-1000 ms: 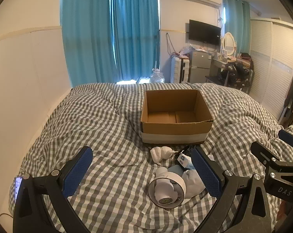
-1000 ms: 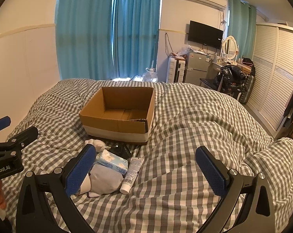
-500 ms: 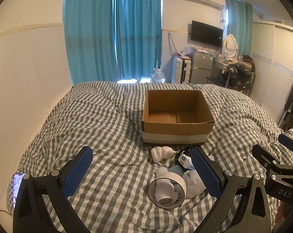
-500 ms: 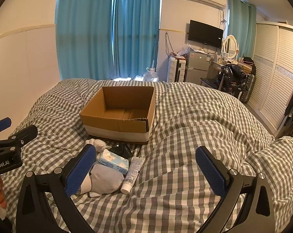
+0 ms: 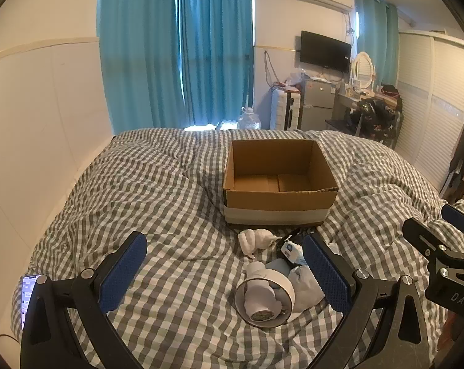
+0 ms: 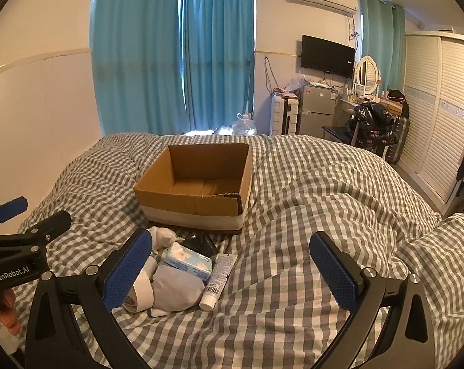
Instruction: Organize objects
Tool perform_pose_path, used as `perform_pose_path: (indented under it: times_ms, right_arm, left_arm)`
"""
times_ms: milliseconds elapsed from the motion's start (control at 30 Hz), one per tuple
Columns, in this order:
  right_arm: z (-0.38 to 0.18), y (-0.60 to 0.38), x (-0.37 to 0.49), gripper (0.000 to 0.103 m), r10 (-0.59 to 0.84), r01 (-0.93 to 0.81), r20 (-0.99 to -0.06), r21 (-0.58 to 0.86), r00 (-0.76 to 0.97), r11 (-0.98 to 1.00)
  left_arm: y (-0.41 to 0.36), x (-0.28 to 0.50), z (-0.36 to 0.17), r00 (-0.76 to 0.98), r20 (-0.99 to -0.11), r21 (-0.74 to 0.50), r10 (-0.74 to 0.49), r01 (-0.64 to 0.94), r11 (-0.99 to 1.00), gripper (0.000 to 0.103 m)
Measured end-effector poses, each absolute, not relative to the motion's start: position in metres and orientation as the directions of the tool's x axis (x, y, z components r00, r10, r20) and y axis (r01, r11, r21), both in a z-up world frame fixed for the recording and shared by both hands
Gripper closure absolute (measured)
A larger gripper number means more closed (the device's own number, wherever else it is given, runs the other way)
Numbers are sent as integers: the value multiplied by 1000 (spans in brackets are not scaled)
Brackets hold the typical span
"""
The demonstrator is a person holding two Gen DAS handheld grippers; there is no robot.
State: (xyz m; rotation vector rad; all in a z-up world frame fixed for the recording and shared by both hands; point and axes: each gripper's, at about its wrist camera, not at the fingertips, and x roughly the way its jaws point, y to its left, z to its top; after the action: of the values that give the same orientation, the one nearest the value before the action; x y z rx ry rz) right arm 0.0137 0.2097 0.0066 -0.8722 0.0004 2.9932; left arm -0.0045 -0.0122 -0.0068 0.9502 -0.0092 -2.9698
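An empty cardboard box (image 5: pixel 278 181) (image 6: pixel 198 187) stands open on the checked duvet. In front of it lies a small pile: a white crumpled cloth (image 5: pixel 256 240) (image 6: pixel 162 236), a white round fan-like device (image 5: pixel 264 299), a grey pouch (image 6: pixel 175 290), a blue tissue pack (image 6: pixel 188 261), a white tube (image 6: pixel 219 278) and a black item (image 6: pixel 201 243). My left gripper (image 5: pixel 222 273) hovers open over the pile's left side. Open too, my right gripper (image 6: pixel 232 270) hangs just right of the pile, holding nothing.
A phone (image 5: pixel 27 295) with a lit screen lies at the duvet's left edge. The wall (image 5: pixel 32 123) runs along the bed's left side. Beyond the bed are blue curtains (image 5: pixel 176 49), a small fridge (image 5: pixel 318 104), a cluttered desk (image 5: pixel 373 107) and a wardrobe (image 5: pixel 434 98).
Both views have shifted only slightly; the box and pile sit a little differently in frame. Both grippers stay open and nothing on the bed has moved.
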Motion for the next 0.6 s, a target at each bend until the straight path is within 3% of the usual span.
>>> perform_pose_path:
  times_ms: [600]
  right_arm:
    - [17,200,25,0,16,4,-519,-36,-855,-999]
  left_arm:
    - [-11,7,6,-830,-558,4,-10,9,-1000,0]
